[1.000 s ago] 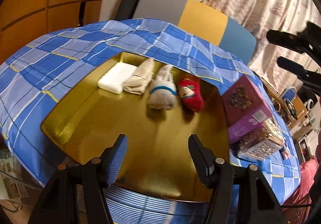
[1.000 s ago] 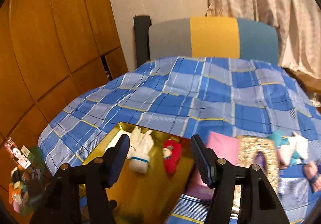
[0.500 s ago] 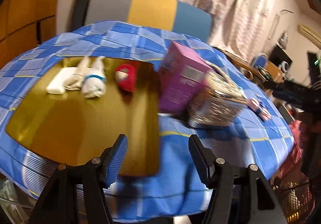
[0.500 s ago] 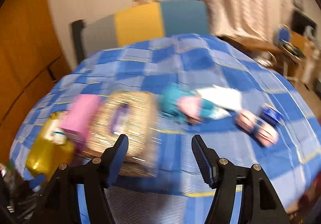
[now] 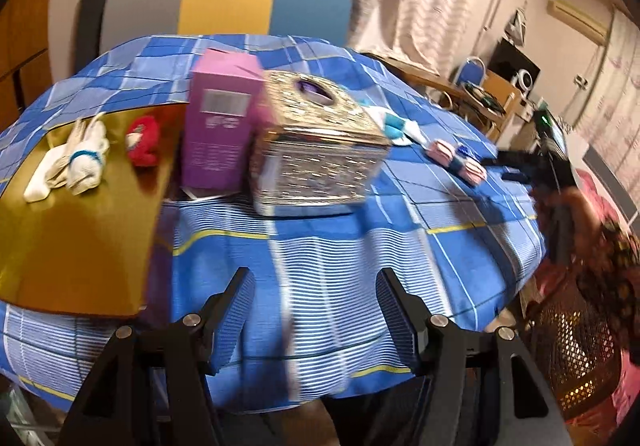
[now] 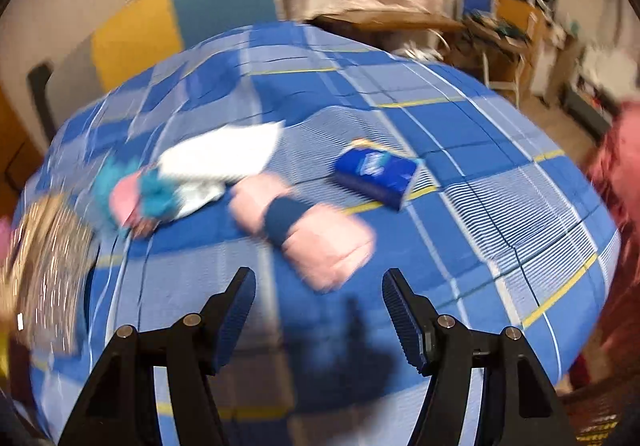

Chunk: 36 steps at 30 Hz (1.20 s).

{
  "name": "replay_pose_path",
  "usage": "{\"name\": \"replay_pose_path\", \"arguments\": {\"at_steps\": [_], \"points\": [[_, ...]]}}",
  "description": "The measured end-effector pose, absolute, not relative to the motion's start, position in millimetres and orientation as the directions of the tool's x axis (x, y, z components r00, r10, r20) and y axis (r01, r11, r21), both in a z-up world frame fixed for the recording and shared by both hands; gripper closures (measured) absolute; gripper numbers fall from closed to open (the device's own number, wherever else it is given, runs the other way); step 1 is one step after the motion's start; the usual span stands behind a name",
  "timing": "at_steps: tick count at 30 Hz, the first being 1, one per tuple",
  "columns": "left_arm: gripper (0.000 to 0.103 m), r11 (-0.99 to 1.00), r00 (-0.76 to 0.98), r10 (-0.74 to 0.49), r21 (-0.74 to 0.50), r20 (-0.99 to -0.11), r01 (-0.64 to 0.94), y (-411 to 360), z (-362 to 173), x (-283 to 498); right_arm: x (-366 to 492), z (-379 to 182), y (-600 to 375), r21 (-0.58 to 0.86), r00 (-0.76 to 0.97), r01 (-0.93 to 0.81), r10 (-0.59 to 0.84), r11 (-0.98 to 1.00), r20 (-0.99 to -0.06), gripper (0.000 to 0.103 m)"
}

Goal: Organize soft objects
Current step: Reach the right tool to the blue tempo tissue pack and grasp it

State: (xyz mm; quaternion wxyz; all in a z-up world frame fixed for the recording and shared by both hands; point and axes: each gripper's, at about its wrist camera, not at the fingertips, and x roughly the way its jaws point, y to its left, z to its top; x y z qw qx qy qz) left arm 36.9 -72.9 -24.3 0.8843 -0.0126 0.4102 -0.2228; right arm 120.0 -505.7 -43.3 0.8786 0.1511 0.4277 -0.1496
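A gold tray point(image 5: 76, 242) at the left holds white rolled socks point(image 5: 76, 162) and a red soft toy point(image 5: 143, 139). On the blue plaid cloth lie a pink roll with a dark blue band point(image 6: 304, 226), a white cloth point(image 6: 224, 156), a teal and pink soft bundle point(image 6: 140, 196) and a blue tissue pack point(image 6: 378, 170). My right gripper point(image 6: 318, 310) is open and empty, just in front of the pink roll. My left gripper point(image 5: 316, 310) is open and empty, over the cloth in front of the boxes. The pink roll also shows in the left wrist view point(image 5: 456, 162).
A purple box point(image 5: 218, 122) and a glittery gold tissue box point(image 5: 316, 158) stand side by side mid-table, right of the tray. A grey, yellow and blue chair back point(image 5: 224, 8) stands behind the table. Furniture clutters the room at the right.
Both grippers have swung right. The left view went from the tray to the boxes. The right view went from the tray and boxes to the pink roll, now close.
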Motion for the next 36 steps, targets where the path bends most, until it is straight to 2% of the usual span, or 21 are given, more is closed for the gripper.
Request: {"name": "replay_pose_path", "arguments": {"at_steps": [4,7,11,13,15,17,19,23,28,36], "points": [[0.039,0.893,0.537,-0.407,-0.199,-0.739,0.403,-92,-25,42,144,-53,-533,0.219,0.576,0.411,-0.066,0.885,-0.815,0.036],[0.039,0.889,0.522,-0.411,-0.2,-0.747,0.413,-102,-25,44,158,-65,-531,0.262,0.566,0.365,0.01,0.894,-0.824,0.036],[0.039,0.88,0.509,-0.414,-0.187,-0.755,0.437,-121,-24,47,158,-68,-501,0.278,0.571,0.227,0.104,0.933,-0.815,0.035],[0.039,0.872,0.505,-0.416,-0.175,-0.756,0.457,-131,-23,48,150,-60,-489,0.325,0.588,0.113,0.2,0.939,-0.783,0.035],[0.039,0.863,0.496,-0.42,-0.164,-0.76,0.479,-143,-24,48,142,-49,-493,0.37,0.622,0.072,0.248,0.926,-0.743,0.035],[0.039,0.854,0.481,-0.428,-0.169,-0.765,0.491,-153,-27,50,136,-38,-508,0.332,0.665,0.107,0.181,0.937,-0.725,0.035],[0.039,0.846,0.462,-0.437,-0.178,-0.772,0.503,-163,-29,50,139,-28,-530,0.218,0.683,0.172,0.044,0.961,-0.729,0.034],[0.039,0.833,0.443,-0.443,-0.176,-0.78,0.524,-179,-31,53,161,-27,-558,0.046,0.636,0.236,-0.119,0.971,-0.763,0.032],[0.039,0.831,0.426,-0.433,-0.169,-0.794,0.529,-194,-35,62,199,-48,-571,-0.066,0.552,0.156,-0.142,0.986,-0.821,0.031],[0.039,0.836,0.396,-0.433,-0.196,-0.81,0.513,-212,-39,79,218,-85,-591,-0.096,0.479,0.09,-0.127,0.991,-0.868,0.031]]}}
